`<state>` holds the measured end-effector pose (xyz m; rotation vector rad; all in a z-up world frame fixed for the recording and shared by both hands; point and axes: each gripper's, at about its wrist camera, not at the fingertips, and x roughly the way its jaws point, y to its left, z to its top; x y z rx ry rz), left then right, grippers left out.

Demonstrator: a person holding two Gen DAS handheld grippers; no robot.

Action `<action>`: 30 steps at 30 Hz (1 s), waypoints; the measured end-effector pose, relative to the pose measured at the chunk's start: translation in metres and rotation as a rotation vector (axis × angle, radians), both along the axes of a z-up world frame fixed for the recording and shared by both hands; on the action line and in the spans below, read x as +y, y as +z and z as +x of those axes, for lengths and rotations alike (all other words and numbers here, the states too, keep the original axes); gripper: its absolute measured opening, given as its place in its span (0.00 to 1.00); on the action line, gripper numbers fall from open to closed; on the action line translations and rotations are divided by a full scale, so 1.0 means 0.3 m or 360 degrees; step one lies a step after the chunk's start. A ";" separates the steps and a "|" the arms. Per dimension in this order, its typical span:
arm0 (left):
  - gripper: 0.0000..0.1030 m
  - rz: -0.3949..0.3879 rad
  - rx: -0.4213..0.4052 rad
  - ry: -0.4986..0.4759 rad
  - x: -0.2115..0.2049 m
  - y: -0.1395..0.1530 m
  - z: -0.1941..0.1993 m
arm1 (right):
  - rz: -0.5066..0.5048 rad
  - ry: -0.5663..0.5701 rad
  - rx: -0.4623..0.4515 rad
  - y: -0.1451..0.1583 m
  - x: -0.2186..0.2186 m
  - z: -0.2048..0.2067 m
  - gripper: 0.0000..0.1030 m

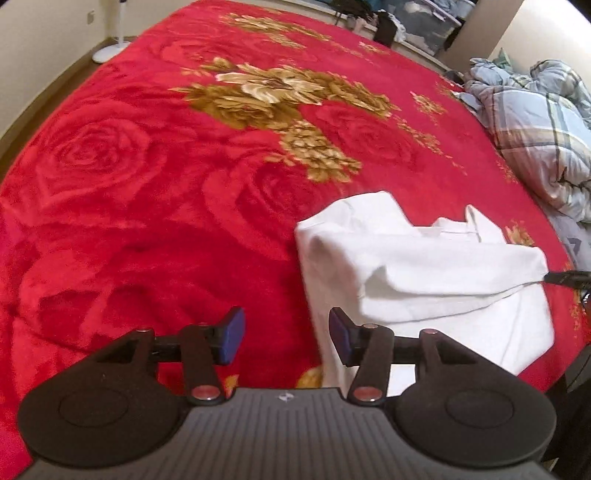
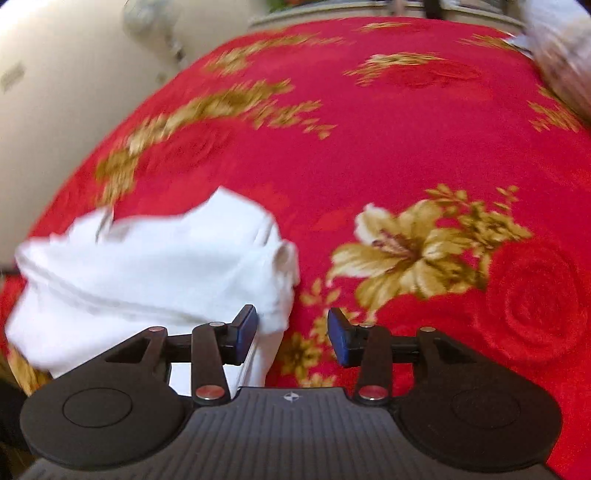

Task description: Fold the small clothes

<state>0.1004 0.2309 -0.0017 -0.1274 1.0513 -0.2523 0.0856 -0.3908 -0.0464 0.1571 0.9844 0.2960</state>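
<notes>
Both hand-held grippers, left (image 1: 284, 334) and right (image 2: 291, 334), hang wide and empty beside the half-folded shirt (image 1: 417, 269) on the bed (image 1: 155, 177), seemingly ready to grab its edges.

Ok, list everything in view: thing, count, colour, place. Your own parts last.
white garment: one, white, partly folded, on the blanket near the front edge
blanket: one, red with gold flowers, covering the bed
plaid duvet: one, blue-grey plaid, bunched at the bed's right side
fan base: one, white, on the floor at far left
storage clutter: several items, dark and pale, beyond the bed; too blurred to name
left gripper: one, black with blue pads, open, empty
right gripper: one, black with blue pads, open, empty
</notes>
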 end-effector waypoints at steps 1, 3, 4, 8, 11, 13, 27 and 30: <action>0.54 -0.0005 0.0007 -0.0016 -0.013 -0.003 0.008 | -0.0024 0.0039 0.0022 -0.009 0.020 0.003 0.43; 0.54 0.0031 0.0021 -0.0059 -0.047 -0.018 0.020 | -0.0066 0.0105 0.0054 -0.027 0.054 0.008 0.43; 0.54 0.0066 0.0026 -0.0079 -0.070 -0.026 0.031 | -0.0084 0.0129 0.0062 -0.031 0.071 0.012 0.43; 0.54 0.0165 0.0002 -0.0109 -0.128 -0.048 0.071 | -0.0134 0.0147 0.0050 -0.037 0.112 0.040 0.43; 0.54 0.0211 -0.0012 -0.0118 -0.163 -0.055 0.096 | -0.0157 0.0098 0.0023 -0.037 0.123 0.074 0.43; 0.54 0.0229 -0.0012 -0.0127 -0.183 -0.061 0.111 | -0.0164 0.0063 -0.0001 -0.034 0.129 0.095 0.43; 0.54 0.0167 -0.0065 -0.0061 -0.200 -0.049 0.174 | -0.0044 -0.0227 -0.0118 -0.013 0.097 0.212 0.43; 0.53 0.0116 -0.0089 -0.0035 -0.201 -0.035 0.189 | 0.0012 -0.0258 -0.0106 -0.022 0.093 0.235 0.43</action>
